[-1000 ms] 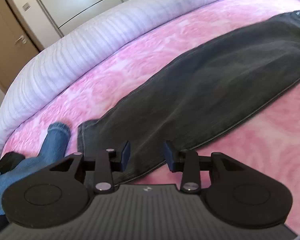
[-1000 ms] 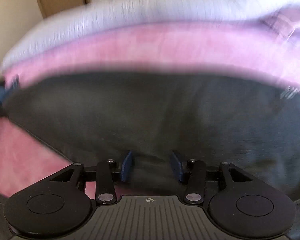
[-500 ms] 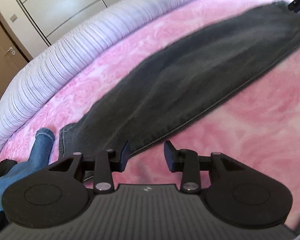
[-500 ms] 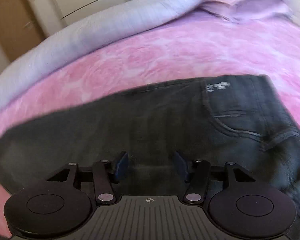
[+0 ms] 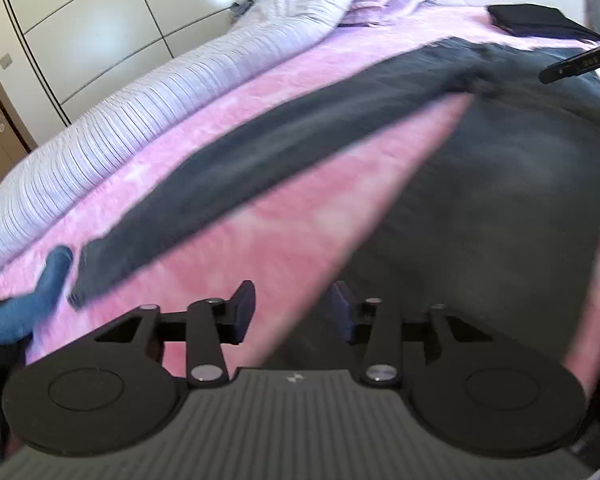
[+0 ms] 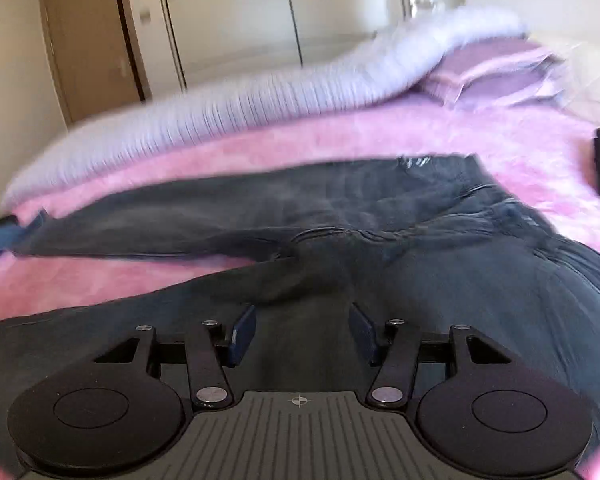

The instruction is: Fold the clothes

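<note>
Dark grey jeans (image 5: 500,184) lie spread on the pink bedspread (image 5: 284,232), legs apart in a V. One leg runs to the far left, the other comes toward me. My left gripper (image 5: 294,312) is open and empty, over the inner edge of the near leg. My right gripper (image 6: 302,334) is open and empty, low over the near leg just below the crotch (image 6: 300,240). The waistband (image 6: 500,208) is at the right. The right gripper's tip (image 5: 576,64) shows at the far right of the left wrist view.
Blue jeans (image 5: 24,304) lie at the left bed edge. A rolled white striped duvet (image 5: 140,120) runs along the far side, with purple pillows (image 6: 500,76). A folded black garment (image 5: 532,20) sits at the far right. Wardrobe doors (image 6: 228,20) stand behind the bed.
Both grippers have pulled back toward me and the view has widened. The jeans, seen before as one folded strip, now show both legs spread apart. Both grippers stayed open.
</note>
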Demonstrator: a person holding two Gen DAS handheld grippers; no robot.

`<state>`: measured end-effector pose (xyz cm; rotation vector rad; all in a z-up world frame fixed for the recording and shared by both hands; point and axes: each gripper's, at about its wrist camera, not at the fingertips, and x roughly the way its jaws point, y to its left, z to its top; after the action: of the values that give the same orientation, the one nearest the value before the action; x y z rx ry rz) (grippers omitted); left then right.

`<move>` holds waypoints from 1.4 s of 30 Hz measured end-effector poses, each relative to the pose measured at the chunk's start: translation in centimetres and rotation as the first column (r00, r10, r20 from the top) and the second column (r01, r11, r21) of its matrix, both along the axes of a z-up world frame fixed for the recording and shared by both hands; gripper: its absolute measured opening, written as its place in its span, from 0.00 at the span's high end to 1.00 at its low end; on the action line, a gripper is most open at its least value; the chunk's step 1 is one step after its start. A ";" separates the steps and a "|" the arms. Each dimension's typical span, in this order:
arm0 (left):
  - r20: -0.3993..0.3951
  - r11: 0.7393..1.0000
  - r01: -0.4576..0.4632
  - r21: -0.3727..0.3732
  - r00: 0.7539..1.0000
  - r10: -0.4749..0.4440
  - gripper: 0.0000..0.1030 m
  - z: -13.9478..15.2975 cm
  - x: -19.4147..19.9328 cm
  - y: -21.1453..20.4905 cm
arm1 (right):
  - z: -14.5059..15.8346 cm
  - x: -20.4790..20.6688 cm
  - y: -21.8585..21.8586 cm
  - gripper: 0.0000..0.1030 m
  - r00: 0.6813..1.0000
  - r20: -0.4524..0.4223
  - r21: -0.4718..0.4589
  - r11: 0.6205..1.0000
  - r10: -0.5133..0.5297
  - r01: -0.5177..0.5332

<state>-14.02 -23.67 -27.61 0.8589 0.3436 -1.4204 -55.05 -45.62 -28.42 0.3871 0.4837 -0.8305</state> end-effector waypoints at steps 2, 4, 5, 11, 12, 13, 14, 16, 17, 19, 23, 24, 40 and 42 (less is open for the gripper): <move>-0.007 0.999 -0.010 0.042 1.000 0.010 0.62 -1.3 -1.0 1.9 | -1.5 -1.0 1.6 0.46 0.998 -0.062 0.034 0.999 -0.012 0.014; 0.025 0.996 -0.031 0.082 0.999 0.029 0.62 -2.7 -1.8 3.5 | -2.3 -2.6 2.9 0.46 0.999 -0.043 0.018 1.000 0.006 -0.005; 0.017 0.996 -0.056 0.070 0.998 0.055 0.62 -2.7 -1.8 4.3 | -2.1 -3.3 3.6 0.46 0.998 -0.057 0.016 1.000 0.003 -0.002; -0.023 0.975 -0.215 0.052 0.976 0.217 0.62 -2.3 -0.5 8.5 | -1.0 -7.5 5.8 0.46 0.998 -0.045 0.082 0.996 -0.031 0.035; -0.017 0.972 -0.230 0.049 0.973 0.231 0.62 -2.2 -0.4 9.4 | -0.6 -8.1 6.3 0.46 0.997 -0.051 0.093 0.994 -0.051 0.055; -0.012 0.967 -0.251 0.045 0.968 0.252 0.61 -2.1 -0.3 10.3 | -0.2 -8.7 6.8 0.46 0.996 -0.058 0.104 0.992 -0.070 0.076; -0.007 0.962 -0.271 0.040 0.962 0.272 0.61 -2.1 -0.2 11.2 | 0.2 -9.3 7.3 0.46 0.996 -0.045 0.103 0.991 -0.078 0.082; -0.011 0.949 -0.315 0.025 0.949 0.316 0.58 -2.3 0.4 13.2 | 0.8 -10.6 8.4 0.45 0.996 -0.009 0.095 0.992 -0.087 0.088; -0.030 0.942 -0.335 0.016 0.942 0.335 0.57 -2.2 0.9 14.1 | 0.9 -10.8 9.0 0.45 0.996 -0.008 0.091 0.992 -0.084 0.084; -0.072 0.928 -0.372 0.000 0.926 0.371 0.53 -2.1 1.6 15.8 | 1.2 -11.0 10.2 0.45 0.997 -0.013 0.085 0.994 -0.070 0.071; 0.006 0.913 -0.409 0.003 0.913 0.409 0.56 -1.9 1.4 17.8 | 1.6 -11.1 11.8 0.45 0.998 -0.023 0.078 0.995 -0.067 0.068; 0.013 0.908 -0.419 -0.005 0.908 0.419 0.56 -1.8 1.2 18.3 | 1.7 -11.1 12.1 0.45 0.997 -0.027 0.075 0.995 -0.070 0.072; -0.127 0.840 -0.538 -0.075 0.841 0.527 0.39 1.3 -4.6 18.3 | 4.4 -8.8 14.9 0.35 0.971 -0.209 0.090 0.987 -0.115 0.136; -0.127 0.847 -0.527 -0.068 0.847 0.517 0.38 1.2 -5.3 18.0 | 4.4 -8.8 15.1 0.33 0.967 -0.226 0.082 0.987 -0.117 0.139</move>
<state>-19.28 -5.67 -26.42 0.5481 0.5372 -0.9597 -63.89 -30.55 -24.07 0.4217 0.7141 -0.9837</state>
